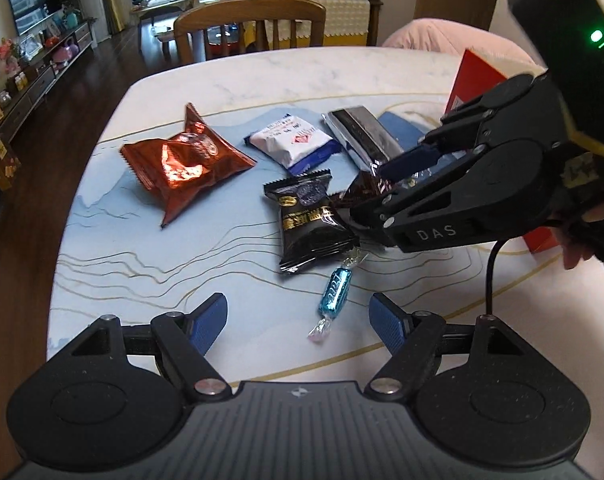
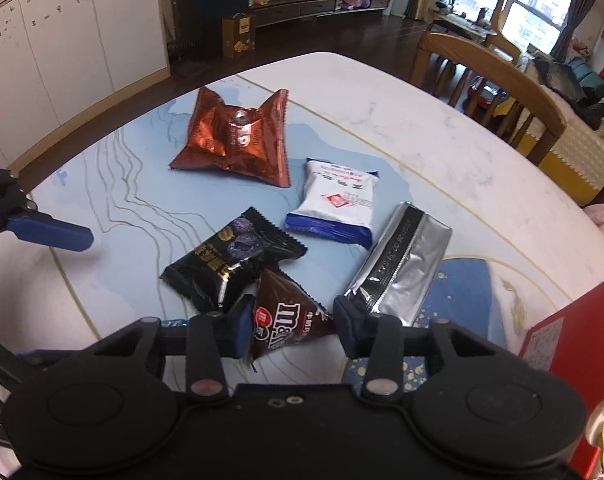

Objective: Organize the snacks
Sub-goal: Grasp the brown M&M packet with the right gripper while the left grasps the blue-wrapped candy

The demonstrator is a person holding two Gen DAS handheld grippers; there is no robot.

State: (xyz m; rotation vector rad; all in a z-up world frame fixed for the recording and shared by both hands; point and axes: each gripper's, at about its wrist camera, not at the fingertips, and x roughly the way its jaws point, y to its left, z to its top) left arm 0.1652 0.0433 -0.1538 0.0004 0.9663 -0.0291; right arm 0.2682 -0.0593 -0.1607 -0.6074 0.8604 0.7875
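The marble-patterned table [image 1: 262, 76] stood in a living room, with a wooden chair [image 1: 249, 24] at its far edge. Only the left wrist view showed the blue-wrapped candy [image 1: 335, 285], which lay between the spread fingers of the left gripper [image 1: 298, 322]; the jaws stood wide and held nothing. Only the right wrist view showed the brown M&M's packet [image 2: 288, 322] clearly, pinched at both sides by the right gripper [image 2: 292, 326]. A black packet [image 2: 232, 260] lay touching it on the left, and a silver bar wrapper [image 2: 402, 264] lay just beside it on the right. A white-and-blue packet [image 2: 338, 204] and a crumpled copper bag [image 2: 238, 140] lay farther off. A red box [image 2: 574, 336] stood at the right table edge. Bare tabletop remained toward the left edge.
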